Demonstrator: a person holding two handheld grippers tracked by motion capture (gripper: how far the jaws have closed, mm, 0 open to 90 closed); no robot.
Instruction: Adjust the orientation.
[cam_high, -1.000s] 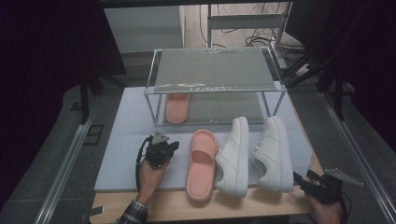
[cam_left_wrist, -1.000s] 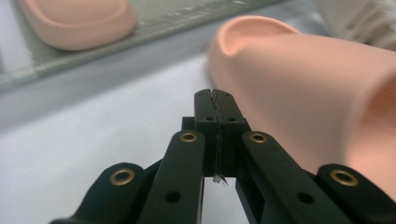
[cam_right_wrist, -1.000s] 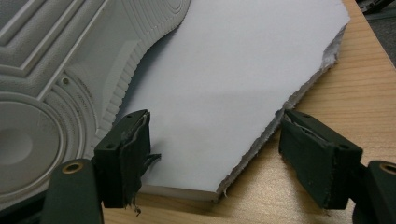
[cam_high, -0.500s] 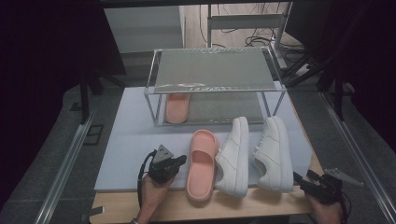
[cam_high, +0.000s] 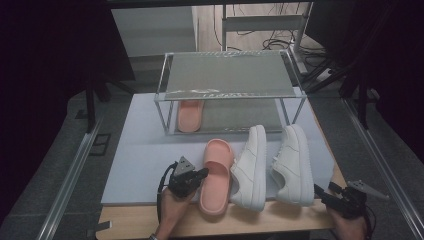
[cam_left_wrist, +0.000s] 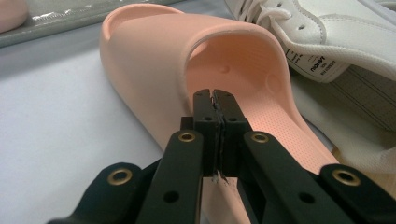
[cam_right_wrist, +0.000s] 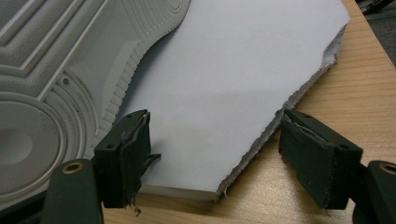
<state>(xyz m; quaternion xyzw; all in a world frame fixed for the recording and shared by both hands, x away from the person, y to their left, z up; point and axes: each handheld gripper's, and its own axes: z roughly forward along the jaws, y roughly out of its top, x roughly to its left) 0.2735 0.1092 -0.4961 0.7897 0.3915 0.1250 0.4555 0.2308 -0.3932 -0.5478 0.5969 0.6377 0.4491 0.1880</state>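
Observation:
A pink slipper (cam_high: 216, 175) lies on the pale mat (cam_high: 145, 150), toe pointing away, beside two white sneakers (cam_high: 250, 167) (cam_high: 292, 162). Its twin (cam_high: 189, 114) rests on the lower shelf of the clear rack (cam_high: 230, 75). My left gripper (cam_high: 202, 173) is at the slipper's left side, shut. In the left gripper view its jaws (cam_left_wrist: 215, 100) are pressed together over the slipper's (cam_left_wrist: 154, 70) footbed edge, just before the strap opening, with nothing seen between them. My right gripper (cam_high: 320, 192) hovers open at the front right, its jaws (cam_right_wrist: 215, 158) spanning the mat's torn corner (cam_right_wrist: 243, 70) next to a sneaker sole (cam_right_wrist: 46, 70).
The rack stands at the back of the mat, with its top shelf bare. The wooden table edge (cam_high: 280, 222) runs along the front. Metal rails (cam_high: 70, 175) flank the table, and cables lie on the floor behind. A sneaker (cam_left_wrist: 327, 28) lies close to the slipper's right side.
My left gripper has moved right and toward the table's front, closing in on the pink slipper's side. The right gripper and the shoes have stayed put.

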